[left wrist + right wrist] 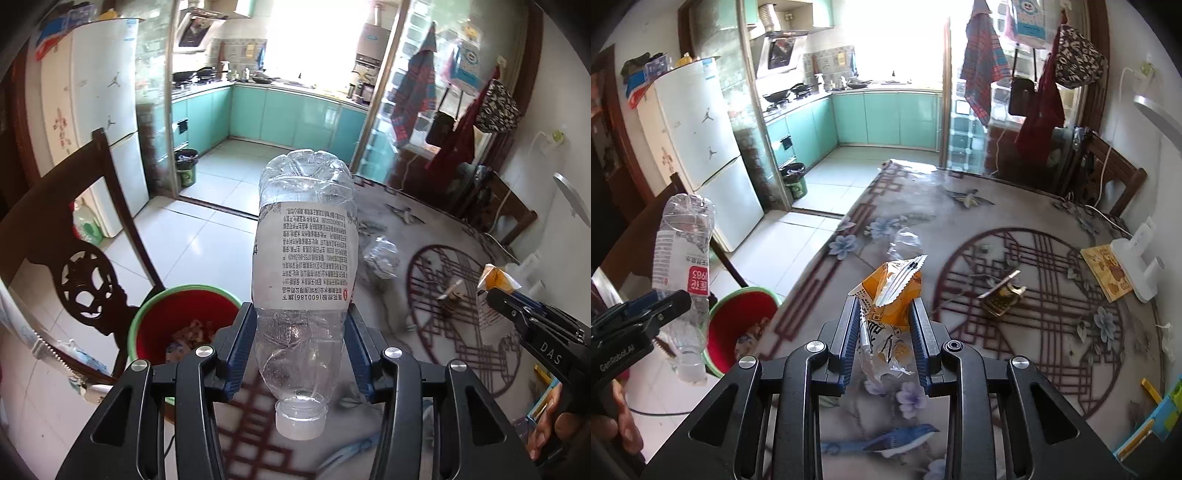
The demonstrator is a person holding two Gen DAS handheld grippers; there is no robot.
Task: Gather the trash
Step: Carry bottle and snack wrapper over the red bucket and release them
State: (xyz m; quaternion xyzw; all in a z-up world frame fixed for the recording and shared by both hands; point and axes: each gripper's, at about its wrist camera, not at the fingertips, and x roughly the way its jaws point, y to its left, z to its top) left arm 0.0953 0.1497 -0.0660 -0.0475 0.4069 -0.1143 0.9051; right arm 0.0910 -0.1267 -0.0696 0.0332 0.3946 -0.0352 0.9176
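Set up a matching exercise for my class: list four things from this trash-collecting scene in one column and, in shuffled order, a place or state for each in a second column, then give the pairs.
Things:
1. plastic bottle
2. orange snack wrapper
3. red bucket
4. crumpled clear plastic

Places or states:
A. lying loose on the tablecloth
B. clamped in the right gripper
C. standing by the chair, trash inside
D. held cap towards the camera in the left gripper

Pairs: 1-D, 2-B, 3-C, 4-A

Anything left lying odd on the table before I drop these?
Yes. A crumpled clear plastic bit lies near the table's far side, and a small gold box lies tipped and flattened on the round pattern.
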